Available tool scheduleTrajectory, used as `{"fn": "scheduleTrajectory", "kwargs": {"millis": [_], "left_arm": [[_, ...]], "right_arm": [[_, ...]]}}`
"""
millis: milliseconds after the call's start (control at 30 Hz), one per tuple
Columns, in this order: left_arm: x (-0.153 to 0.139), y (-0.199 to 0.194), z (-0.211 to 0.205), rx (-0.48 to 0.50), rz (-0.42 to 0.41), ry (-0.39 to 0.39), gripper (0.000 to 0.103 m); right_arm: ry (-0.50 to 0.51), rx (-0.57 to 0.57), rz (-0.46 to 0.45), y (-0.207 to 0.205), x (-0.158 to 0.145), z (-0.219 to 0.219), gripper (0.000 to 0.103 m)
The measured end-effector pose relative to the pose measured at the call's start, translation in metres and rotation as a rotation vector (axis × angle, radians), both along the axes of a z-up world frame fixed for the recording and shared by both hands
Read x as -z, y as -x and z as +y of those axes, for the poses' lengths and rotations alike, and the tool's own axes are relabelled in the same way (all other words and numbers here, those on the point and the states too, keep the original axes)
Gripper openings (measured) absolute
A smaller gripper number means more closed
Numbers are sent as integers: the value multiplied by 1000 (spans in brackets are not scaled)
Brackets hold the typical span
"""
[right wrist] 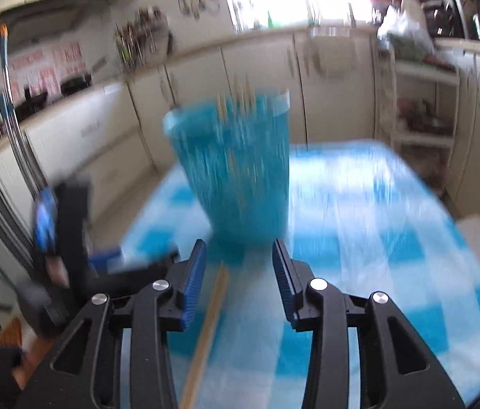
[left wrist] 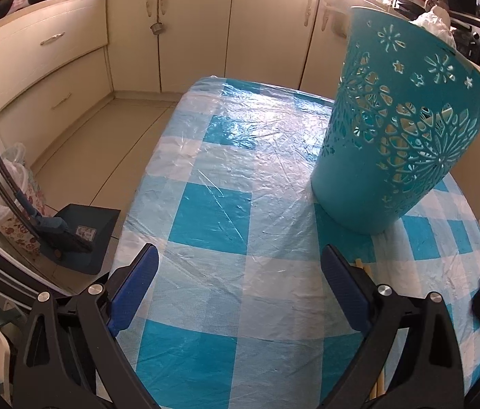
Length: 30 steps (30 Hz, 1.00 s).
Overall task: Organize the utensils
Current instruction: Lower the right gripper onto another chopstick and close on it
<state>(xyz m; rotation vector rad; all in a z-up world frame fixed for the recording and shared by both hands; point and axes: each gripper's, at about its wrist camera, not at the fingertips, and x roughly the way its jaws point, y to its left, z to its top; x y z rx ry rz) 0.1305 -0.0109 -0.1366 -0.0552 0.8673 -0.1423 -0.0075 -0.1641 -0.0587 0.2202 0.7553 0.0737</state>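
Left gripper [left wrist: 240, 272]: jaws stand wide apart, nothing between the blue pads [left wrist: 136, 284], tilted downward. Right gripper [right wrist: 238, 272]: jaws part-way apart, pads [right wrist: 194, 283] pressing on nothing, also angled downward; its view is motion-blurred. The left gripper appears at the left edge of the right wrist view.

basket [left wrist: 400, 156]: teal plastic, matt, pierced flower pattern | table cover [left wrist: 212, 204]: blue-white checked plastic sheet, glossy, wrinkled | chopstick [right wrist: 207, 337]: pale wood, smooth | left gripper [left wrist: 240, 286] pads: blue ribbed rubber, arms matt black plastic, shiny metal pins | cabinets [left wrist: 192, 30]: cream, satin
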Motion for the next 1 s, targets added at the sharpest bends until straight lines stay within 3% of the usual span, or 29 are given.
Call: {"fn": "scheduleTrajectory", "kwargs": {"millis": [133,633,700,767,867,1000], "left_arm": [[1,0,4,-12,6,19,92],[2,-1,3,-9,12,16,92],[2,-1,3,-9,13,17,92],[2,-2,2,-7,15,22,92],[0,0,-4,49,10,25,92],[-1,12,-29,213,17,-26,92]], "right_arm": [[19,-39,77,-8,21,8,30],[96,-110,164,-38,42,35,22],[106,-110,170,-38,42,33,11],[114,-114,177,-35,41,28,9],[136,-98,176,-28,40,14,7],[126,-41,175,-17,41,-16,6]]}}
